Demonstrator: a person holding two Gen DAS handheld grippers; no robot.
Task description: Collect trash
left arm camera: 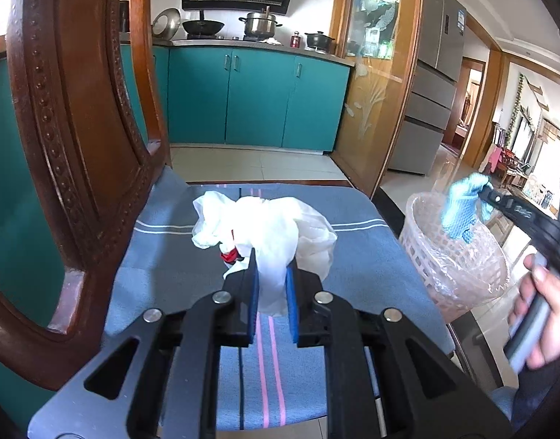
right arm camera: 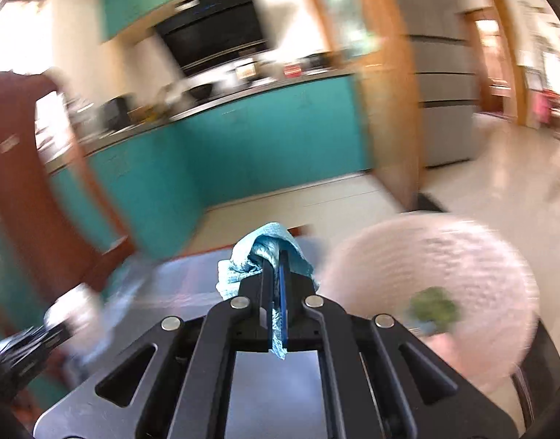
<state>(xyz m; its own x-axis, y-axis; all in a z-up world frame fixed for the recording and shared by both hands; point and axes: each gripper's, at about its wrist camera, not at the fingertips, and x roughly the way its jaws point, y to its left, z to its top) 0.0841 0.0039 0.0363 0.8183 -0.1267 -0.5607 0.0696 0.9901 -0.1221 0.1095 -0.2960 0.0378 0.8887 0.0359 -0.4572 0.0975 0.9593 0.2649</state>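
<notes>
Beside the basket (left arm camera: pixel 459 256), which stood just off the chair's cushion (left arm camera: pixel 170 248), two pieces of trash were held, one in each gripper. A white bag (left arm camera: pixel 265 234) lay crumpled on the cushion, well short of the basket, and its trailing end was clamped between the closed fingers of the left gripper (left arm camera: pixel 272 285); the grip was judged to be taken there because that loose tail offered the only thin fold to pinch. A blue cloth (left arm camera: pixel 463 205) was held above the basket's rim by the right gripper (right arm camera: pixel 279 274), whose fingers were set close on it, the cloth draped over their tips and hanging below them. It was judged to be held high and over the opening so that it could fall inside when let go. A plastic liner covered the basket, and something green (right arm camera: pixel 433 305) already lay within.
</notes>
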